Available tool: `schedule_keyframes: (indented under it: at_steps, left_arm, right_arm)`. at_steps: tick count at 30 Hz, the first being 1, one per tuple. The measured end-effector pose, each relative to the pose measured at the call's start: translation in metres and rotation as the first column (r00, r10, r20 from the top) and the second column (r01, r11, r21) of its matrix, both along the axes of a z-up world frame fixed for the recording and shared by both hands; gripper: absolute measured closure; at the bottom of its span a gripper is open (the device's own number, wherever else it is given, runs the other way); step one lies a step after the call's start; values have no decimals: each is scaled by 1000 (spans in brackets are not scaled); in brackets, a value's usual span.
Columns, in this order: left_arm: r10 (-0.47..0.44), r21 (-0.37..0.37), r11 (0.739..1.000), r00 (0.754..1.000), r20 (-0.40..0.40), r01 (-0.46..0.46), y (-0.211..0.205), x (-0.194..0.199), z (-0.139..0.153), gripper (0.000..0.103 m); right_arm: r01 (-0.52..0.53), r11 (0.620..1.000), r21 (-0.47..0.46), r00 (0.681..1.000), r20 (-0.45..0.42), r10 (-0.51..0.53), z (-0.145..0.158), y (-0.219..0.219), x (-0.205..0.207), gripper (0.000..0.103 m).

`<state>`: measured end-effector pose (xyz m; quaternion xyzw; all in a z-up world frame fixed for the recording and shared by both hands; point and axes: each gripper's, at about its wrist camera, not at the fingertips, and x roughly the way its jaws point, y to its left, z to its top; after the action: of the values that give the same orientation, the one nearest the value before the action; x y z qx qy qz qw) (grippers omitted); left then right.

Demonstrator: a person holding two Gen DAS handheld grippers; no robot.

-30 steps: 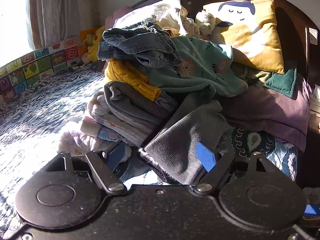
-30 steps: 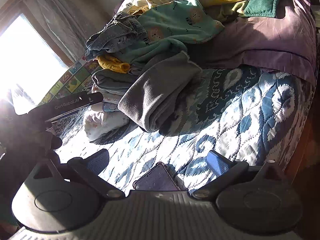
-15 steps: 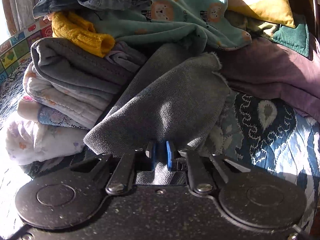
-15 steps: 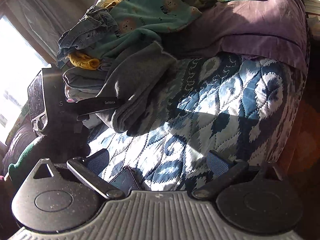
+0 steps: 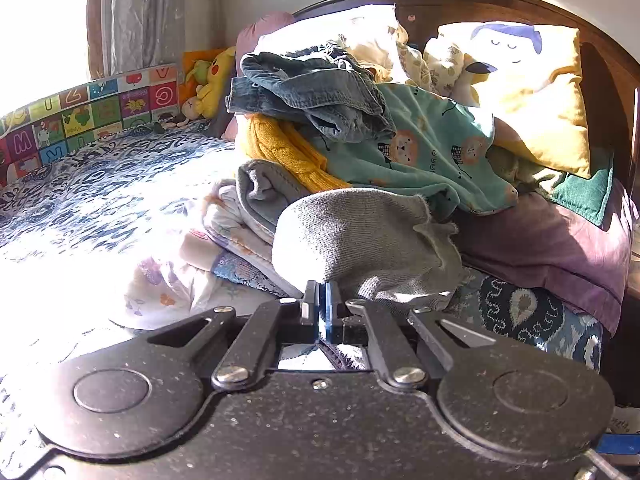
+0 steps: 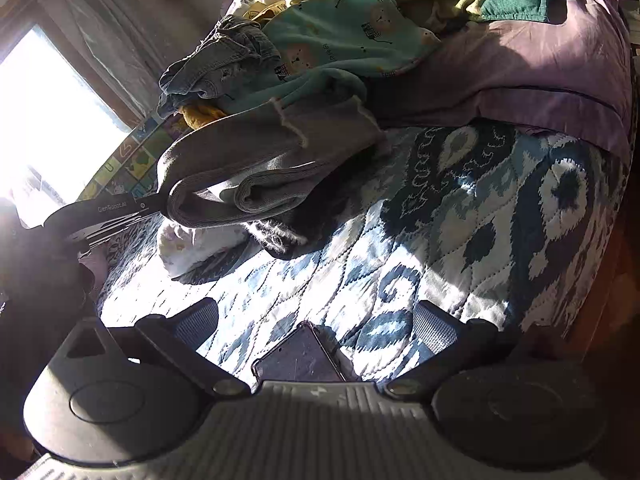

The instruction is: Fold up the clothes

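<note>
A grey knit garment [image 5: 360,236] hangs lifted off the bed, and my left gripper [image 5: 320,300] is shut on its near edge. In the right wrist view the same grey garment [image 6: 272,152] is stretched leftward from the clothes pile, held by the left gripper [image 6: 160,200] at the left. Behind it is a heap of clothes: denim [image 5: 312,88], a teal lion-print piece [image 5: 424,148], a yellow knit [image 5: 284,152] and folded light pieces [image 5: 236,232]. My right gripper [image 6: 316,324] stands open over the quilt, holding nothing.
A blue-and-white patterned quilt [image 6: 460,232] covers the bed. A dark phone [image 6: 300,356] lies between my right gripper's fingers. A purple blanket [image 5: 552,240], yellow pillow [image 5: 532,92] and wooden headboard [image 5: 460,0] are at the back right. An alphabet bumper [image 5: 92,108] lines the left side.
The left gripper went from open to shut on the grey garment's edge, then pulled back and lifted it away from the pile. The right gripper stayed open over the quilt.
</note>
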<state>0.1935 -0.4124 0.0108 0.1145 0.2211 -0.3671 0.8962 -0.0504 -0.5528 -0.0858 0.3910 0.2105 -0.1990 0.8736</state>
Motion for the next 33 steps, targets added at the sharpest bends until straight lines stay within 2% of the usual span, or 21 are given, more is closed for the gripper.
schedule_keyframes:
  at_steps: [5, 10, 16, 23, 26, 29, 31, 33]
  left_arm:
    - [79, -8, 997, 997, 9, -79, 59, -10, 2, 103]
    - [198, -15, 980, 980, -17, -198, 133, -12, -2, 103]
    - [347, 4, 938, 937, -28, -347, 239, -25, -12, 103]
    - [477, 5, 879, 877, -62, -477, 355, -59, -28, 103]
    - [542, 3, 839, 835, -90, -544, 408, -79, -40, 103]
    - [609, -8, 788, 782, -135, -615, 452, -91, -52, 103]
    - [649, -30, 747, 738, -186, -664, 480, -96, -60, 103]
    - [679, -57, 695, 680, -275, -717, 509, -97, -73, 103]
  right_arm:
    - [-43, 999, -23, 999, 11, 43, 15, 22, -1, 0]
    - [-95, 994, -51, 996, -3, 95, 26, 49, 1, 0]
    - [-186, 979, -83, 982, -17, 186, 35, 91, 14, 0]
    - [-356, 923, -147, 935, -53, 352, 44, 149, 39, 0]
    - [-445, 879, -170, 896, -85, 436, 42, 178, 52, 0]
    - [-510, 843, -173, 860, -109, 498, 37, 204, 66, 0]
    - [-540, 825, -168, 842, -132, 524, 31, 219, 76, 0]
    - [-566, 805, -179, 824, -168, 542, 24, 235, 85, 0]
